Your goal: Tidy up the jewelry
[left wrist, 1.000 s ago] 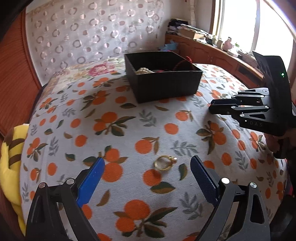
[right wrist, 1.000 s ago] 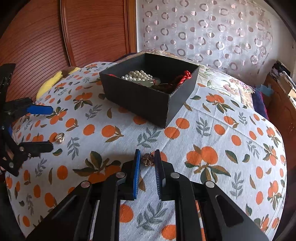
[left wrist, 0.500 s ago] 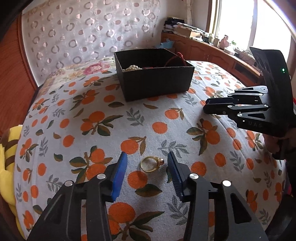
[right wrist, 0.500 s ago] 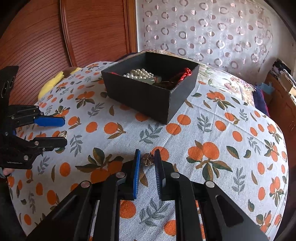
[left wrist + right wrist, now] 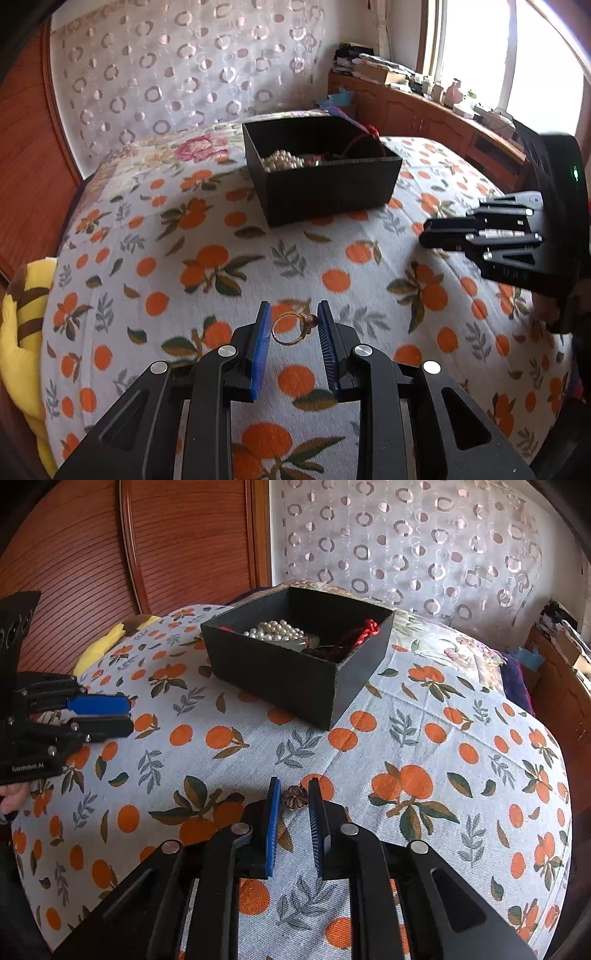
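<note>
A gold ring [image 5: 291,329] with a dark bead sits between the blue pads of my left gripper [image 5: 293,318], low over the orange-print cloth [image 5: 221,258]. The jaws are closing and both pads touch the ring. My right gripper [image 5: 294,795] is shut on a small brown flower-shaped ornament [image 5: 294,797] at its fingertips, down at the cloth [image 5: 424,738]. A black open box [image 5: 325,192] stands further back and holds pearls [image 5: 282,162] and a red cord. The box [image 5: 277,679], the pearls [image 5: 275,630] and the left gripper [image 5: 129,716] show in the right wrist view. The right gripper [image 5: 424,232] shows at the right of the left wrist view.
A yellow striped plush [image 5: 22,314] lies at the bed's left edge. Red-brown wood panelling [image 5: 184,546] and a patterned curtain [image 5: 184,74] stand behind the bed. A cluttered wooden cabinet [image 5: 424,110] runs under the window on the right.
My left gripper came forward around the gold ring and its jaws closed from wide apart onto it. The right gripper stayed still, shut on the flower ornament.
</note>
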Action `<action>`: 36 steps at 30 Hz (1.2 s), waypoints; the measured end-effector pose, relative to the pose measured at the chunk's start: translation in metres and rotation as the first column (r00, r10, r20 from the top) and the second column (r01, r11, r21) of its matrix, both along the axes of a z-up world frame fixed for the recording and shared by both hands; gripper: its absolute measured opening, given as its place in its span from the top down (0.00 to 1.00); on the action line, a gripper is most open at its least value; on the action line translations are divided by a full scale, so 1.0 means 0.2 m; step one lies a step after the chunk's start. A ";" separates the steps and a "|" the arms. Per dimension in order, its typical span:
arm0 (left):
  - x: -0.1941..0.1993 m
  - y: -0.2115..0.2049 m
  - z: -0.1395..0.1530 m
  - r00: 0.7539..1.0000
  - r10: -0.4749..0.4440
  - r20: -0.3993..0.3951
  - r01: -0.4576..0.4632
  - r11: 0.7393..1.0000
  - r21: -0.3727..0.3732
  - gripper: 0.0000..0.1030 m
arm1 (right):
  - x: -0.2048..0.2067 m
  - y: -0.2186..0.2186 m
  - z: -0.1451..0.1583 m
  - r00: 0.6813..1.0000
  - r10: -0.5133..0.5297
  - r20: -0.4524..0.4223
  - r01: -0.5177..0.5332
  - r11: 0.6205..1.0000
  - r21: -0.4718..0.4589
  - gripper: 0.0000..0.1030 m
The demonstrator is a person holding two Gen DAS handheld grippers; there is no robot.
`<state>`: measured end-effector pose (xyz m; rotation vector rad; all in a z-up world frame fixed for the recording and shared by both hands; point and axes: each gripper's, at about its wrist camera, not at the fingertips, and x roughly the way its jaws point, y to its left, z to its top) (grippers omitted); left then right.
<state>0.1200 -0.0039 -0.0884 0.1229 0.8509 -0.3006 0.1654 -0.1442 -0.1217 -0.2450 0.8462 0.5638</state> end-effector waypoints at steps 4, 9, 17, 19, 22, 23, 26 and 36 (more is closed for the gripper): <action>0.04 0.00 0.04 1.000 0.005 0.024 -0.005 1.000 -0.009 0.77 | -0.01 -0.03 0.02 1.000 -0.008 0.008 0.008 1.000 0.009 0.84; 0.11 -0.03 0.09 0.999 0.002 0.046 -0.002 1.000 -0.016 0.77 | -0.03 -0.07 0.10 0.999 -0.023 0.042 0.022 0.999 0.028 0.84; 0.20 -0.08 0.16 0.996 0.000 0.086 0.003 1.000 -0.025 0.77 | -0.01 -0.08 0.28 0.991 -0.034 0.129 0.023 0.996 0.082 0.84; 0.23 -0.10 0.19 0.995 -0.002 0.098 0.004 1.000 -0.026 0.77 | 0.02 -0.07 0.30 0.989 -0.033 0.141 0.020 0.996 0.089 0.84; 0.27 -0.11 0.22 0.993 -0.002 0.115 0.005 1.000 -0.026 0.77 | 0.07 -0.04 0.33 0.987 -0.029 0.158 0.014 0.996 0.092 0.84; 0.28 -0.11 0.23 0.993 -0.001 0.120 0.004 1.000 -0.027 0.77 | 0.08 -0.03 0.34 0.986 -0.027 0.163 0.011 0.995 0.095 0.84; 0.31 -0.11 0.26 0.991 0.003 0.131 0.001 0.999 -0.032 0.77 | 0.13 0.00 0.35 0.985 -0.018 0.173 0.001 0.995 0.100 0.84; 0.43 -0.10 0.32 0.987 0.027 0.155 -0.019 0.998 -0.055 0.77 | 0.23 0.07 0.33 0.986 0.002 0.164 -0.020 0.994 0.108 0.83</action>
